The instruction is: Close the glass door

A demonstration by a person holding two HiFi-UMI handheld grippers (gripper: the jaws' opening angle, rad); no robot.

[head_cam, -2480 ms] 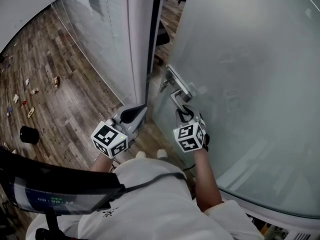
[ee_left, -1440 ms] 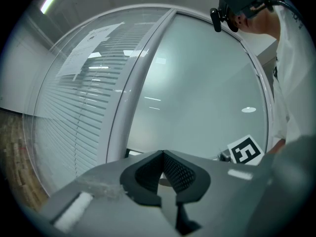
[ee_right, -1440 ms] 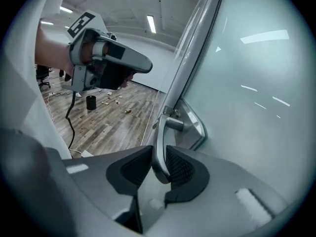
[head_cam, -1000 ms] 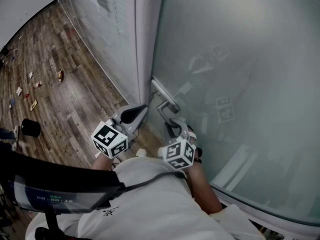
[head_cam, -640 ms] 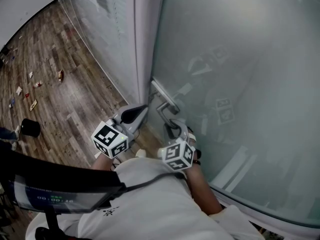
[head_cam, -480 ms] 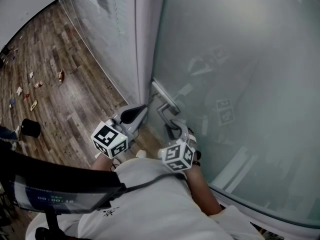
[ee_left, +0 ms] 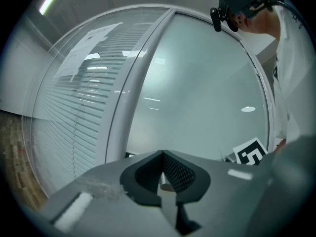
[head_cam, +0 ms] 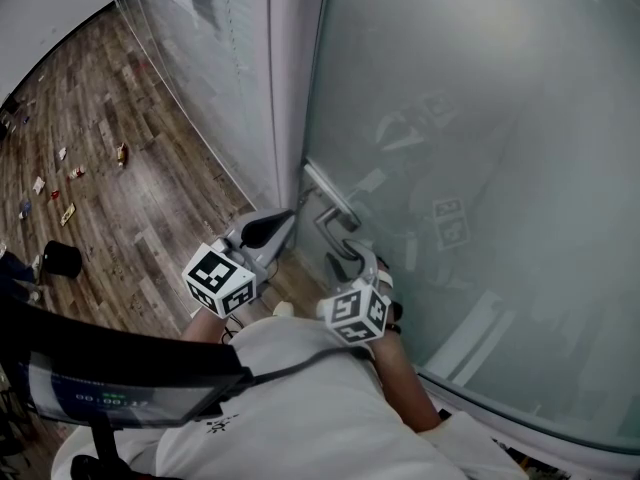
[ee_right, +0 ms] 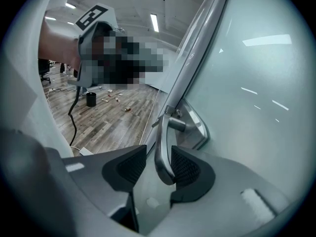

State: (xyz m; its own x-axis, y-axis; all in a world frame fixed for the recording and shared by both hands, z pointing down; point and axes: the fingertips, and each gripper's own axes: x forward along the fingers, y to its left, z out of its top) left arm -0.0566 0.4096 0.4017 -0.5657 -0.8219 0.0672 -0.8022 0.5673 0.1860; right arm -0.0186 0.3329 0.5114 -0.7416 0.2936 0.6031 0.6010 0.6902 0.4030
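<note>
The frosted glass door (head_cam: 480,118) stands closed against the white frame post (head_cam: 290,78). Its metal lever handle (head_cam: 330,230) hangs down from a plate near the door's edge. My right gripper (head_cam: 352,258) reaches up to that handle. In the right gripper view the handle (ee_right: 163,152) sits between the jaws of my right gripper (ee_right: 158,164), which are opening. It lies close to the right pad (ee_right: 185,168), with a gap to the left pad (ee_right: 129,166). My left gripper (head_cam: 285,218) points level at the post, shut and empty (ee_left: 163,174).
A glass wall with blinds (head_cam: 210,28) runs left of the post. On the wood floor lie a black cup (head_cam: 60,260) and several small scattered items (head_cam: 70,183). A cable (ee_right: 74,117) trails on the floor. A dark screen (head_cam: 110,383) sits by my lower left.
The door, ajar in the oldest frame, has swung shut against the post with my right gripper on the handle. Over the last second both hands have kept still.
</note>
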